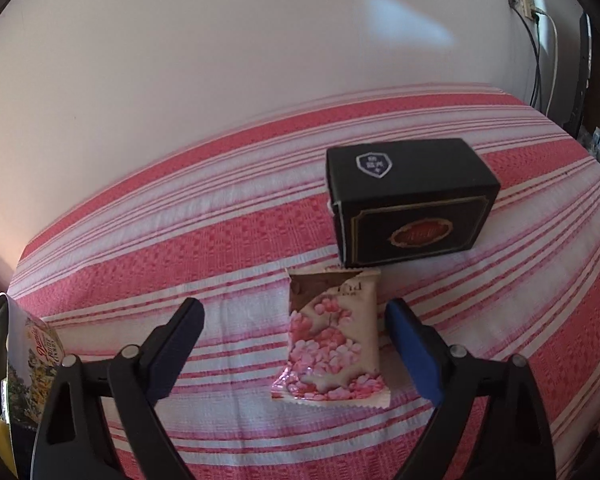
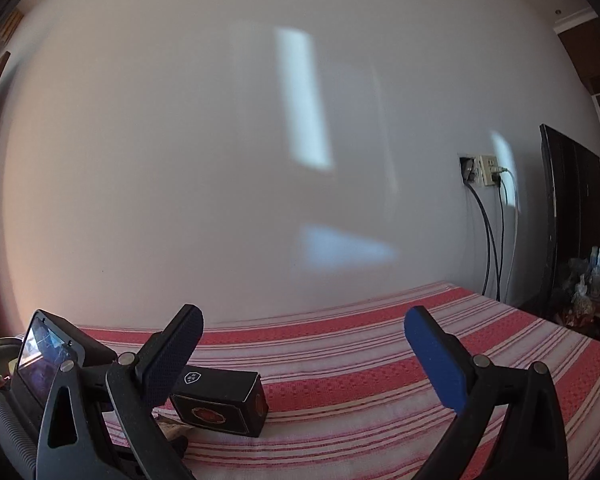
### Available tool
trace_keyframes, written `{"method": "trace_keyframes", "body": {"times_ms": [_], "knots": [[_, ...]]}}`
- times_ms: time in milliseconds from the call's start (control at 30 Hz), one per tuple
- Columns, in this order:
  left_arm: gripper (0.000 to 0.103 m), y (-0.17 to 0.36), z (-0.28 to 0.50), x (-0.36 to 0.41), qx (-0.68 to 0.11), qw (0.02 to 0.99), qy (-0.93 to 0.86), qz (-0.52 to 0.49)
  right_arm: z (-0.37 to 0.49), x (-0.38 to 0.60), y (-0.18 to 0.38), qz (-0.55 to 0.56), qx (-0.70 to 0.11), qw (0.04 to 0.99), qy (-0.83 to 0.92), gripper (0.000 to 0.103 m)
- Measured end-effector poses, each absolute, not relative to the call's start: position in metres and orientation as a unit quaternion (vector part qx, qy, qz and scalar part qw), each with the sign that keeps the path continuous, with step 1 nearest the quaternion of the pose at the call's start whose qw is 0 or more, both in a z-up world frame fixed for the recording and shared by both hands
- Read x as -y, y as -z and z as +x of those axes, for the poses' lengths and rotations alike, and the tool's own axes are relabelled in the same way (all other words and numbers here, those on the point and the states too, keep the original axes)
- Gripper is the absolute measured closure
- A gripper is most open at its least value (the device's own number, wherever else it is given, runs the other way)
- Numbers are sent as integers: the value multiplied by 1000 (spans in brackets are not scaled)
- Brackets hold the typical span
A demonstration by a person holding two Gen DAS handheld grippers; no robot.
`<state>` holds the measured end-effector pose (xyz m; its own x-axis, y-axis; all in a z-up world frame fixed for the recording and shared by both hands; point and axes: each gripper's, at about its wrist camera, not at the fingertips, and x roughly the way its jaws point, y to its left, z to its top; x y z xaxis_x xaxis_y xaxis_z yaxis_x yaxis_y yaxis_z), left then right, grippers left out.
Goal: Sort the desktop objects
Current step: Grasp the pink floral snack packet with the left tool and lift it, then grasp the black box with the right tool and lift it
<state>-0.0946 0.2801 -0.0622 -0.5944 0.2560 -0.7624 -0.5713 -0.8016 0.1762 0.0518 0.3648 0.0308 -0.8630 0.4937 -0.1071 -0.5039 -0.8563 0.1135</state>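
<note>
A torn-open snack packet [image 1: 332, 340] printed with pink blossoms lies flat on the pink-and-white striped cloth [image 1: 172, 232]. My left gripper [image 1: 294, 308] points down over it, open, one finger on each side of the packet and neither pad touching it. Just beyond the packet stands a black box [image 1: 408, 200] with a gold border and a red emblem. In the right wrist view the same black box [image 2: 220, 404] lies low on the left, behind my left finger. My right gripper [image 2: 304, 314] is held nearly level above the cloth, open and with nothing in it.
A round tin [image 1: 24, 360] with a printed label sits at the left edge, holding some items. The left gripper's body with its screen [image 2: 48, 364] shows at lower left. A wall socket with cables [image 2: 486, 170], a dark panel [image 2: 568, 208] and bottles [image 2: 598, 272] are at the right.
</note>
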Motion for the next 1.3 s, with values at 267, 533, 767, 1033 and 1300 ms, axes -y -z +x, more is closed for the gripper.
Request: {"method": "trace_keyframes", "body": {"times_ms": [267,533,767,1033,1300], "knots": [[64,60,-99,-275,-152,293,-854,-403,48,-368,-27,-70,-79,248,-963,1],[65,40,-92,-249,-88,288,-886,-354,44,-375,-24,-86,-91,246,-961,1],[64,19,-85,-209,22,251,-929,-273,19,-371,-21,-136,-68,163,-975,1],[62,16,-83,-195,31,247,-935,-253,-43,-363,-16,-237,76,37,-968,1],[64,21,-86,-182,42,256,-931,-257,-95,-364,17,-339,129,-9,-932,3]]}}
